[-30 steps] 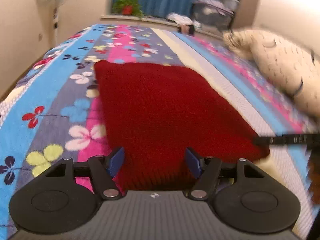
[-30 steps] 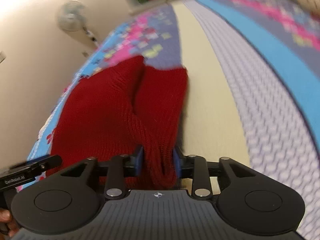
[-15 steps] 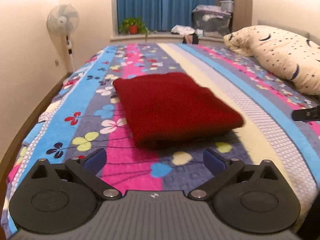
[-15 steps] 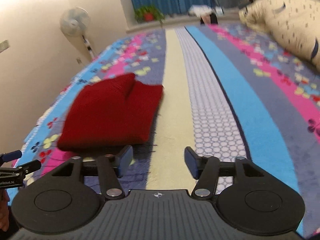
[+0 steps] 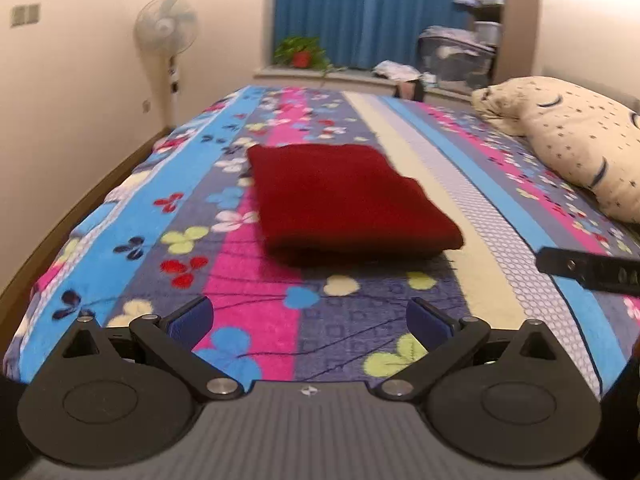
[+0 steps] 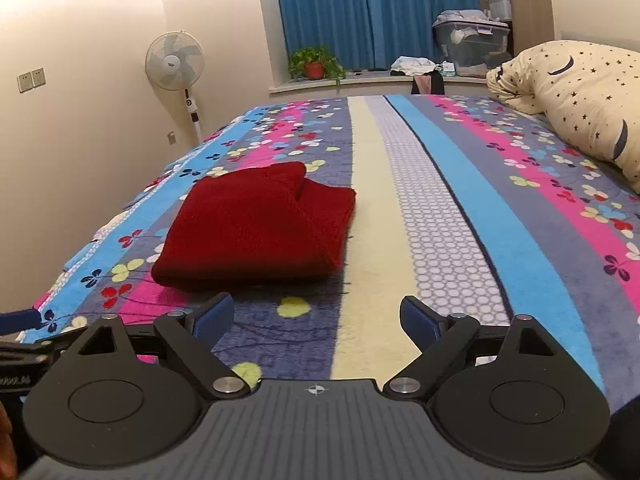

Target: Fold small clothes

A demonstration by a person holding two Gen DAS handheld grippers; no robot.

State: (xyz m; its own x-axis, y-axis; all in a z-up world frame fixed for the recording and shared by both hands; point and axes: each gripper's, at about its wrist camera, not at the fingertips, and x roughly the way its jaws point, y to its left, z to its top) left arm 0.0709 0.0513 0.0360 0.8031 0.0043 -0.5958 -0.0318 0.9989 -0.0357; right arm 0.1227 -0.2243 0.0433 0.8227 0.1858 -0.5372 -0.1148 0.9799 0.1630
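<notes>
A dark red knitted garment (image 5: 344,200) lies folded into a compact rectangle on the flowered striped bedspread (image 5: 280,328). The right wrist view shows the same garment (image 6: 260,228) left of centre. My left gripper (image 5: 308,320) hangs wide open above the blanket, well short of the garment's near edge, nothing between its blue pads. My right gripper (image 6: 316,318) is also back from the garment, to its right; its jaws are opening and hold nothing. Part of the right gripper (image 5: 588,270) pokes in at the right of the left wrist view.
A star-patterned pillow (image 6: 580,100) lies at the right side of the bed. A standing fan (image 6: 176,64) is by the left wall. A potted plant (image 6: 314,64), clothes and storage boxes (image 6: 472,44) sit on the window ledge under blue curtains.
Both grippers let go of the red garment, opened wide and pulled back and up from it. The garment now rests folded on the bed.
</notes>
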